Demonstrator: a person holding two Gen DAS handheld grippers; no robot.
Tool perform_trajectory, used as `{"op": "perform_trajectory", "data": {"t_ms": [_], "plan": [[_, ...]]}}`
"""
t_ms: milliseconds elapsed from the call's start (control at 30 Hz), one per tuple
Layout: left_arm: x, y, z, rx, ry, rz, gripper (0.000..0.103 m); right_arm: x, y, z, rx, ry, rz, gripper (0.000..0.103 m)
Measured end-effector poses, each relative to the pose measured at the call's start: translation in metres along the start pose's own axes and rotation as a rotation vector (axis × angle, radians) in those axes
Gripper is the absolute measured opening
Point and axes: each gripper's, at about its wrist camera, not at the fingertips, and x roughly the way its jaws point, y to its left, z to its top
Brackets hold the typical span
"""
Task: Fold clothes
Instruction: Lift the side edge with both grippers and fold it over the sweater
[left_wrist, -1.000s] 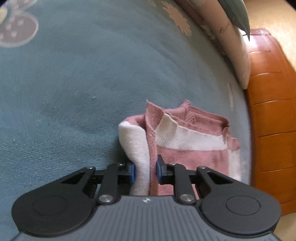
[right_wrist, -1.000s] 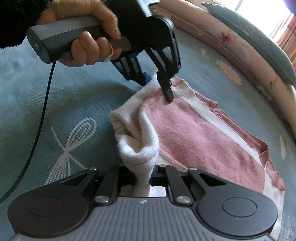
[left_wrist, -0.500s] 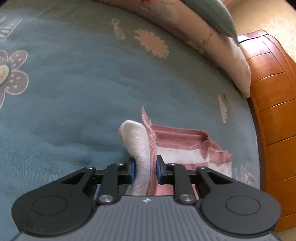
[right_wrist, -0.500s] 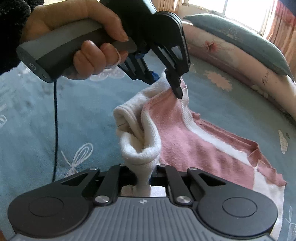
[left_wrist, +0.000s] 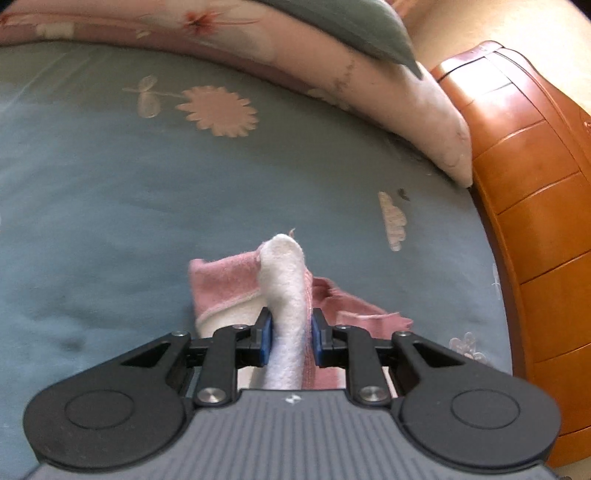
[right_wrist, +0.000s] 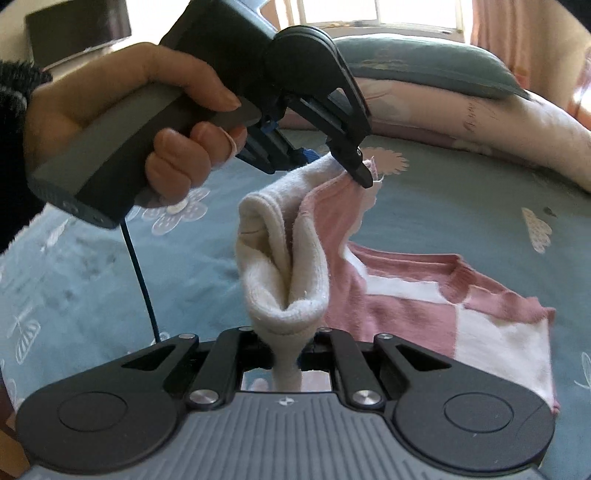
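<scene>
A pink and white knit sweater (right_wrist: 406, 302) hangs lifted above the blue bedspread (right_wrist: 92, 266), its lower part trailing to the right. My right gripper (right_wrist: 286, 347) is shut on a bunched white band of the sweater. My left gripper (right_wrist: 332, 158), held by a hand (right_wrist: 122, 110), is shut on another white edge higher up and farther away. In the left wrist view, the left gripper (left_wrist: 290, 336) pinches the white fold of the sweater (left_wrist: 286, 291), with pink cloth hanging on both sides.
Pink flowered pillows (left_wrist: 332, 62) and a grey-blue pillow (right_wrist: 424, 70) lie along the far side of the bed. An orange wooden cabinet (left_wrist: 535, 192) stands at the bed's right edge. A black cable (right_wrist: 140, 280) hangs from the left gripper's handle. A window (right_wrist: 369, 14) is behind.
Both grippers have risen with the sweater, pulling it off the bedspread. The right gripper rolled, and the views tilted up to show the pillows and window.
</scene>
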Motion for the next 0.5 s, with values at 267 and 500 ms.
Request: {"op": "perform_trajectory", "data": {"t_ms": [267,500], "plan": [[0.048,-0.064,-0.003,0.052,0.031,-0.039,0.019,-0.023,-0.051,-0.012,0.115,-0.03,-0.066,0.011],[0.097,-0.111,-0.012,0.113,0.071,-0.054,0.019,-0.034,-0.095,-0.029,0.229,-0.043,-0.128,0.011]]}}
